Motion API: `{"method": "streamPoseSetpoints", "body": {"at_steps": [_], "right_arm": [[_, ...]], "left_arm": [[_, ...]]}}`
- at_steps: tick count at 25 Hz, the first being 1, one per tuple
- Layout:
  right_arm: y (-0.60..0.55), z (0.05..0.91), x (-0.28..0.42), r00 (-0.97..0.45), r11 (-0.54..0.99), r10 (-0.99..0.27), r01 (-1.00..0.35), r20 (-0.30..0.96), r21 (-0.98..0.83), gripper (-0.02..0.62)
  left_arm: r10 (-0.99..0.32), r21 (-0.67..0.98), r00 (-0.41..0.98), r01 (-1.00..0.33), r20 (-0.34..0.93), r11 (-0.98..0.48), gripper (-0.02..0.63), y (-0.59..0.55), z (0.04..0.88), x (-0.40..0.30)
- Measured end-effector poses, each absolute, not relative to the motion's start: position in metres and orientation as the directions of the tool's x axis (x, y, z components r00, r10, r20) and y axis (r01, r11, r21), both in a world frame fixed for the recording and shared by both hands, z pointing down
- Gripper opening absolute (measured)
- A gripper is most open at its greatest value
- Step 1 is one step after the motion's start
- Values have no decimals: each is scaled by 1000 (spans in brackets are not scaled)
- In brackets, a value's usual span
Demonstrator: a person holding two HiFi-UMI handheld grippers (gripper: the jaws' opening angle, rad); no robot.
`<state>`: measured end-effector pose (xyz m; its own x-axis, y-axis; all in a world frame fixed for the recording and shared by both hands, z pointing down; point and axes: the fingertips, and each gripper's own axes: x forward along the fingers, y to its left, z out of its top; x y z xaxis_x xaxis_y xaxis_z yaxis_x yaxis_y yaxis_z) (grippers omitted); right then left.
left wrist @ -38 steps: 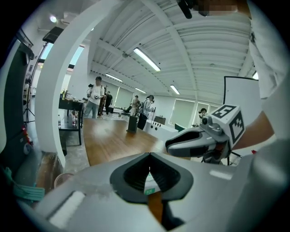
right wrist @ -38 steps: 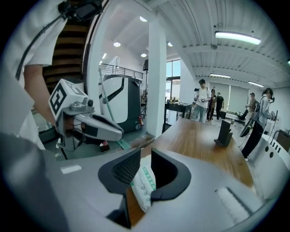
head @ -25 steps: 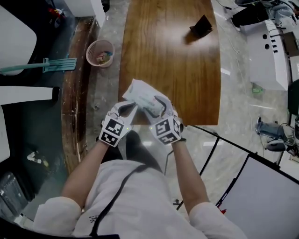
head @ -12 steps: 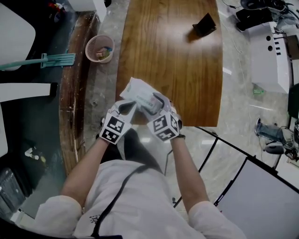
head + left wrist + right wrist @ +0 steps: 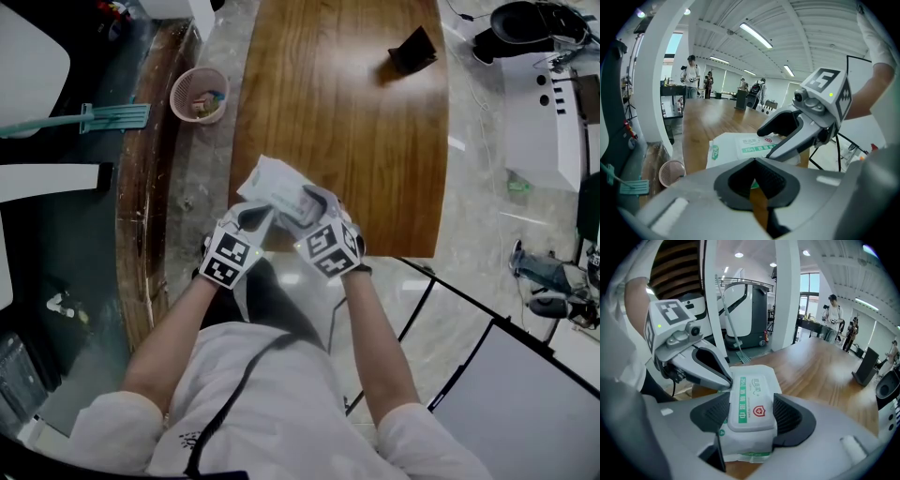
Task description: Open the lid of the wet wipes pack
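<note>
Seen from overhead, the wet wipes pack [image 5: 275,186] hangs over the near end of the wooden table [image 5: 356,141]; the left gripper [image 5: 754,177] has its jaws pinched together on the pack's edge; the right gripper [image 5: 751,417], jaws just opened wide, flanks the closed lid [image 5: 752,401] without squeezing.

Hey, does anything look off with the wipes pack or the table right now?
Nothing stands out. The pack is intact with its lid flat and shut, pinched at one edge by the left gripper, over the near edge of the table. No spill.
</note>
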<state>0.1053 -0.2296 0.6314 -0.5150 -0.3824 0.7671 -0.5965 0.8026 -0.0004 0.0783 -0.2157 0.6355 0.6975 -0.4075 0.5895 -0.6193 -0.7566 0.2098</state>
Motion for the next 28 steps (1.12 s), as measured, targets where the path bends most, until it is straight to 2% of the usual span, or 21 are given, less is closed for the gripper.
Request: {"method": "streamPoseSetpoints", "body": {"at_steps": [8,28], "right_arm": [[-233,629,108,-573,776,-302,-612,762,-152,291],[-234,626,112,-675,733,-184,-578,715,-357,290]], "left_arm": [[-408,202,702,-612,584,-765,5,-216,637,80],[-393,213,712,-600,582,-771,5,-215,640,81]]}}
